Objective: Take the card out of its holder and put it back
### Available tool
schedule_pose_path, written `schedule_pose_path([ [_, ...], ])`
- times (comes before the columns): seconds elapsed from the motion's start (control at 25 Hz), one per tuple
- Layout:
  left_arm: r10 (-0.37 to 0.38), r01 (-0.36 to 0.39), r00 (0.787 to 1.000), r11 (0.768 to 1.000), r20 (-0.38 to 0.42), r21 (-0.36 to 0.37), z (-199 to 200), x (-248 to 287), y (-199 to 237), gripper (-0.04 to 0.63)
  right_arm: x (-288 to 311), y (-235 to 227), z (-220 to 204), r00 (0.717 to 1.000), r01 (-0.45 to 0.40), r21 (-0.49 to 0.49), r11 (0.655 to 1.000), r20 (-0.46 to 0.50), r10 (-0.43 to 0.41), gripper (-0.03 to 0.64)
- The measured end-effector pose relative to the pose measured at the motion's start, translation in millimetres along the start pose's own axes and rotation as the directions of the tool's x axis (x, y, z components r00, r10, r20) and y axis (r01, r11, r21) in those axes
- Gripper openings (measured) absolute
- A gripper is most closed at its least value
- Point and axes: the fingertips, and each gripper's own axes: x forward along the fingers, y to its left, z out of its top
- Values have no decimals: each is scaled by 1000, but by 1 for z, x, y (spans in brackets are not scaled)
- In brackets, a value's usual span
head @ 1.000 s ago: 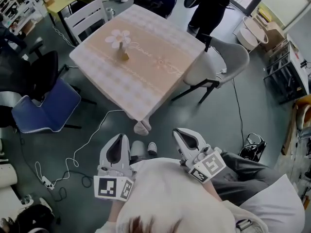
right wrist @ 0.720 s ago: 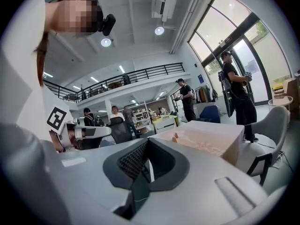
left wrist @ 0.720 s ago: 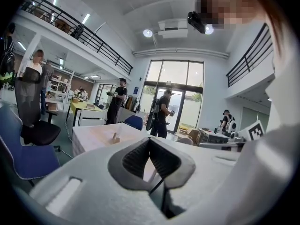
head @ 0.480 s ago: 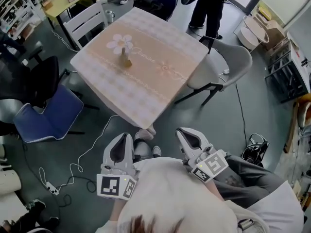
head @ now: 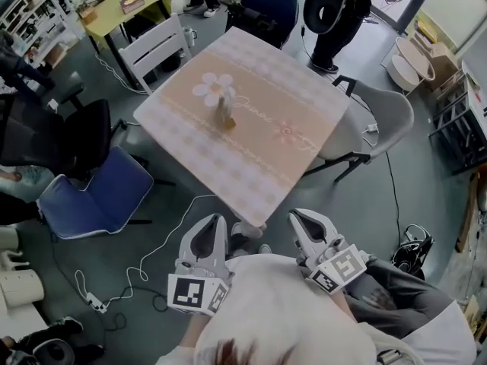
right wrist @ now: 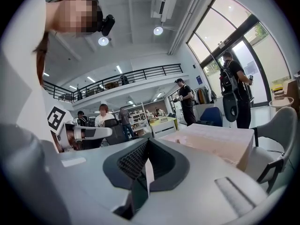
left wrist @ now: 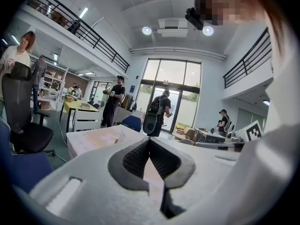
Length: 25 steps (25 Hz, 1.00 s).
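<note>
- Card (head: pixel 212 90), flower-shaped with pale petals, upright in small wooden holder (head: pixel 225 119) mid-table.
- Checked cloth (head: pixel 255 172), pink and white, cursive script too small to read.
- Left gripper (left wrist: pixel 150 140) and right gripper (right wrist: pixel 148 142), white shells, ribbed dark pads, pressed together, empty, well apart from the card.

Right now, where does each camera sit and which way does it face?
Head view: on the person's head, facing steeply down at the table and card holder; left claw, right claw, torso show.
Left gripper view: on the left claw, facing the table; shut jaws show.
Right gripper view: on the right claw, also facing the table; shut jaws show.
Shared: the table.
</note>
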Motion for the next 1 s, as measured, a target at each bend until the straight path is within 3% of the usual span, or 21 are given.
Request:
schedule_pose_path([
  [0.6,-49,49,999,999,-1,0,13,31,43,0,45,-8,10,998,56,-16,998,27,-55,-2],
  [0.8,-61,61,998,998,-26,-5,2,37,38,0,36,-16,3,997,80,5,997,21,-80,-1],
  [1.0,-55,53,996,998,-65,-29,1,48,67,0,62,-15,-2,996,92,27,995,-18,-91,-2],
])
